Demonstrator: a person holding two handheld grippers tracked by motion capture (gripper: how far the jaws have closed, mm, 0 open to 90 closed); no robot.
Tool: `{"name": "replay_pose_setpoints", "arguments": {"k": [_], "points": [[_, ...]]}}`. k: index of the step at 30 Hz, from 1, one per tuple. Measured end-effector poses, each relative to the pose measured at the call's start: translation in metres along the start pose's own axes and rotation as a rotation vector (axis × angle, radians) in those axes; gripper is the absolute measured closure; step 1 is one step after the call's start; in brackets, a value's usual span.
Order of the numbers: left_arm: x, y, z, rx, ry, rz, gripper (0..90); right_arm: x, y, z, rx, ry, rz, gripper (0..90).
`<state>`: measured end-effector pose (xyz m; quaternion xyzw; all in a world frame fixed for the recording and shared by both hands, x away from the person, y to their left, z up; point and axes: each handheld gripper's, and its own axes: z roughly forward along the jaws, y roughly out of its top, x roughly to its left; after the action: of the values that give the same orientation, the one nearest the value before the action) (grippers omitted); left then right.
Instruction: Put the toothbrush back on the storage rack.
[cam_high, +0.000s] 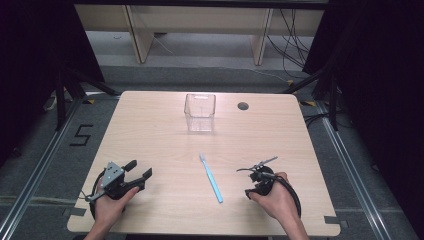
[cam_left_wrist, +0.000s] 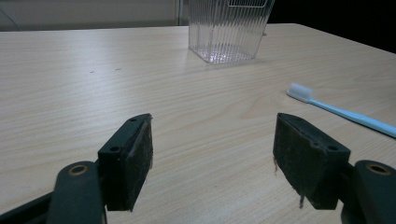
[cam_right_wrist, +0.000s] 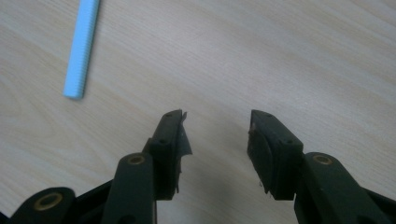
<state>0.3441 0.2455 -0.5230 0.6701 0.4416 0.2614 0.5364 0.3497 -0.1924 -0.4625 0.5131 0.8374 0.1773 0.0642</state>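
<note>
Nothing started — blue toothbrush (cam_high: 211, 177) lies flat mid-tabletop (cam_high: 150, 130), untouched, near side of the empty clear cup (cam_high: 200, 112). Left gripper (cam_high: 139, 169) and right gripper (cam_high: 257, 165): jaws wide, empty. Pickup and placement remain.

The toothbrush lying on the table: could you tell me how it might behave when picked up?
The toothbrush looks slim and probably light and fairly stiff. Lying flat on the table, it leaves little height to grasp. Its ribbed handle may resist slipping.
</note>
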Motion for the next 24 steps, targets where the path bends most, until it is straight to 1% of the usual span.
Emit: {"name": "replay_pose_setpoints", "arguments": {"k": [2, 3, 4, 5, 6, 7, 8, 9, 10, 11, 12, 13, 14, 15, 16, 17, 18, 19, 20, 21, 22, 24], "points": [[-0.001, 0.000, 0.000, 0.002, 0.001, 0.005, 27.9, 0.003, 0.004, 0.000, 0.027, 0.000, 0.019, 56.6], [-0.001, 0.000, 0.000, 0.001, 0.000, 0.008, 27.9, 0.007, 0.006, -0.001, 0.053, 0.001, 0.046, 57.2], [-0.001, 0.000, 0.000, -0.001, -0.001, 0.014, 27.9, 0.008, 0.009, -0.001, 0.080, -0.011, 0.045, 57.7], [-0.001, 0.000, 0.000, -0.001, -0.001, 0.014, 27.9, 0.008, 0.009, -0.001, 0.080, -0.011, 0.045, 57.7], [-0.001, 0.000, 0.000, -0.001, -0.002, 0.016, 27.9, 0.011, 0.012, -0.002, 0.098, -0.002, 0.042, 57.7], [-0.001, 0.000, 0.000, -0.001, -0.002, 0.016, 27.9, 0.011, 0.012, -0.002, 0.098, -0.002, 0.042, 57.7], [-0.002, 0.000, -0.001, -0.001, -0.004, 0.018, 27.9, 0.013, 0.017, -0.002, 0.124, -0.007, 0.023, 57.6], [-0.002, 0.000, -0.001, -0.001, -0.004, 0.018, 27.9, 0.013, 0.017, -0.002, 0.124, -0.007, 0.023, 57.6], [-0.002, 0.000, -0.001, 0.000, -0.005, 0.018, 27.9, 0.012, 0.017, -0.003, 0.129, 0.006, 0.012, 57.7], [-0.002, 0.000, -0.001, 0.001, -0.007, 0.017, 27.9, 0.013, 0.020, -0.002, 0.132, -0.019, -0.004, 57.6], [-0.002, 0.000, -0.001, 0.002, -0.008, 0.017, 27.9, 0.014, 0.022, -0.002, 0.147, -0.011, 0.000, 57.6], [-0.002, 0.000, -0.001, 0.001, -0.009, 0.019, 27.9, 0.014, 0.022, -0.002, 0.147, -0.011, 0.000, 57.6], [-0.002, 0.000, -0.001, 0.002, -0.011, 0.020, 27.8, 0.013, 0.024, -0.001, 0.146, -0.006, -0.027, 57.7], [-0.002, 0.000, -0.001, 0.001, -0.011, 0.019, 27.9, 0.016, 0.027, -0.001, 0.156, -0.001, 0.001, 57.7], [-0.002, 0.000, -0.001, 0.002, -0.011, 0.019, 27.8, 0.015, 0.029, -0.001, 0.165, -0.004, -0.027, 57.8], [-0.002, 0.000, -0.001, 0.002, -0.013, 0.016, 27.9, 0.017, 0.030, -0.001, 0.156, 0.005, -0.024, 57.9], [-0.002, 0.000, -0.001, 0.002, -0.013, 0.016, 27.9, 0.019, 0.033, -0.001, 0.175, 0.009, -0.009, 58.2], [-0.002, 0.000, -0.001, 0.003, -0.012, 0.017, 27.9, 0.021, 0.036, -0.001, 0.179, 0.001, -0.011, 58.8], [-0.002, 0.000, -0.001, 0.004, -0.012, 0.018, 27.9, 0.022, 0.038, 0.000, 0.161, -0.011, -0.033, 59.1], [-0.002, 0.000, -0.001, 0.004, -0.012, 0.018, 27.9, 0.024, 0.041, 0.001, 0.163, -0.010, -0.040, 59.3], [-0.002, 0.000, -0.001, 0.005, -0.012, 0.019, 27.9, 0.026, 0.043, 0.000, 0.171, 0.000, -0.034, 59.6], [-0.003, 0.000, -0.001, 0.004, -0.012, 0.020, 27.9, 0.032, 0.052, 0.003, 0.195, -0.001, -0.032, 60.5]]}}
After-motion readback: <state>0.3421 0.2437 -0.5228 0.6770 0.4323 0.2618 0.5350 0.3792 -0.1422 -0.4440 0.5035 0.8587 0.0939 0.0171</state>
